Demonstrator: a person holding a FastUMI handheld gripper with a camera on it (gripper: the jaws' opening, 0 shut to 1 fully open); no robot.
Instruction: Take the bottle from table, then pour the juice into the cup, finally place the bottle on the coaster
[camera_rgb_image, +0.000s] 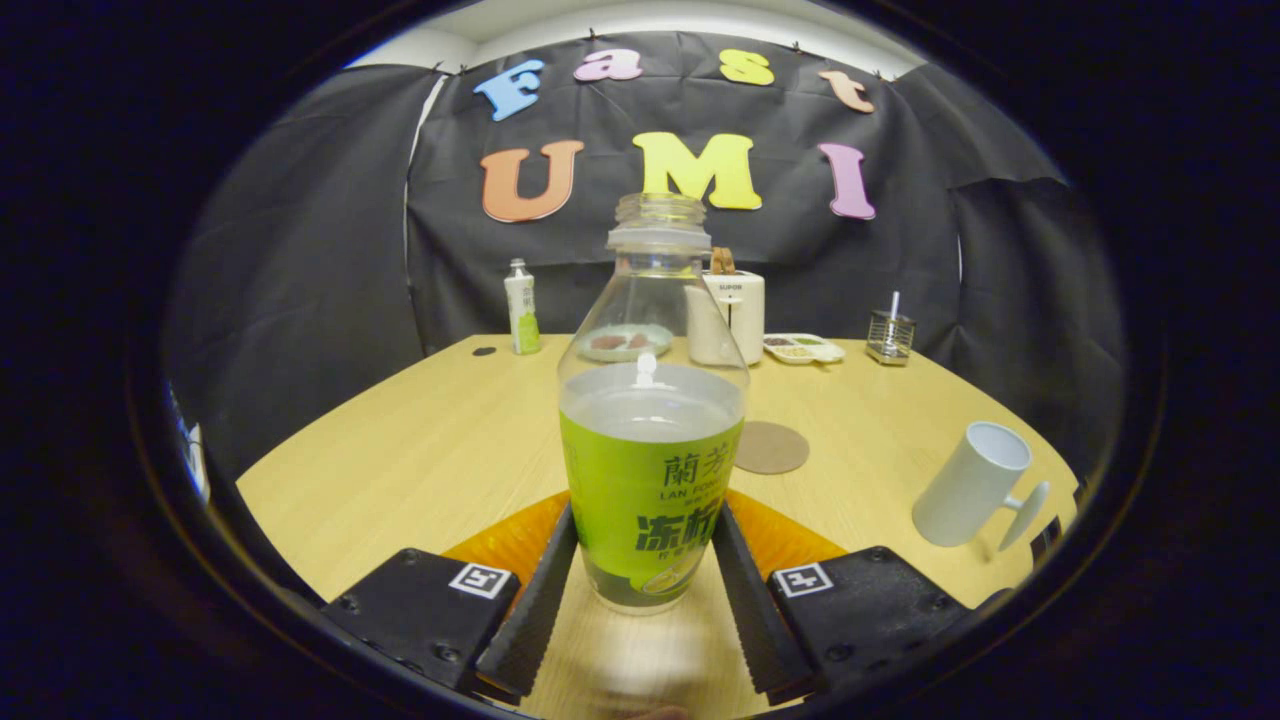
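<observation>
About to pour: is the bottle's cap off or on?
Off. The bottle, upright between the gripper fingers, shows an open threaded neck with no cap.

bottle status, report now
Hand-held gripper shut on bottle, uncapped, upright. Cup beyond the fingers, coaster behind bottle. Path clear.

I am working in a staged recording booth, not a real home or kitchen. Black cloth (300, 250) hangs as the wall behind and to both sides of a pale wooden table (420, 450), with a strip of white wall above it. Along the table's far edge stand household props: a small white appliance (735, 315), a divided snack tray (803, 348), a wire holder (889, 336), a plate (622, 343) and a spare small bottle (521, 307).
</observation>
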